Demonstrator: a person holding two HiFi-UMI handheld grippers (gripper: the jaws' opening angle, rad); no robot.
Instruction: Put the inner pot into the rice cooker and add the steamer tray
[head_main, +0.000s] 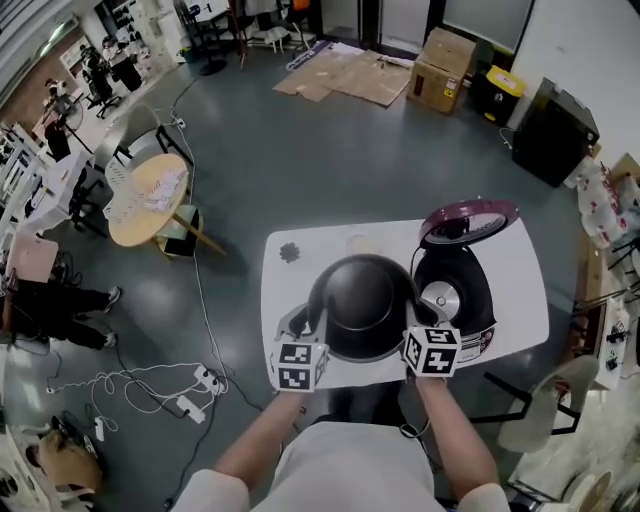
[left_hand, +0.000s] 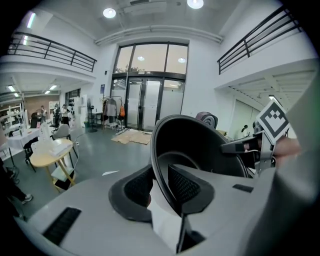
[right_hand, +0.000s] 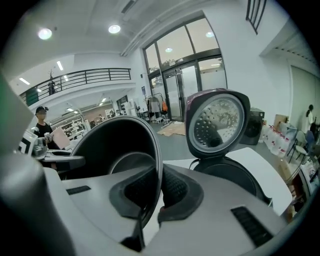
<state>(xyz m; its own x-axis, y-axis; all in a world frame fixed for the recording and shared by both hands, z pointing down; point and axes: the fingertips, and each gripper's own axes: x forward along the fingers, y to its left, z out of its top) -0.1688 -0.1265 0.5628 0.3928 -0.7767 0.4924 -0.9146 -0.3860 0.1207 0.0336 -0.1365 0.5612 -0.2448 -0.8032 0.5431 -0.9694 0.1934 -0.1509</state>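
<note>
The black inner pot (head_main: 362, 305) hangs above the white table (head_main: 310, 262), tilted, with its mouth turned toward me. My left gripper (head_main: 305, 328) is shut on its left rim, and the rim runs between the pads (left_hand: 187, 186) in the left gripper view. My right gripper (head_main: 418, 322) is shut on the right rim, pads (right_hand: 175, 187) pressed on both sides of the thin edge. The pot's inside (left_hand: 200, 145) (right_hand: 115, 145) is empty. Just right of the pot stands the black rice cooker (head_main: 458, 292) (right_hand: 235, 175), its lid (head_main: 470, 218) (right_hand: 216, 122) raised.
A small grey thing (head_main: 290, 252) lies on the table's far left part. A pale chair (head_main: 545, 400) stands at the table's right front corner. Cables and a power strip (head_main: 190, 385) lie on the floor at the left. Beyond them is a round wooden table (head_main: 150, 200).
</note>
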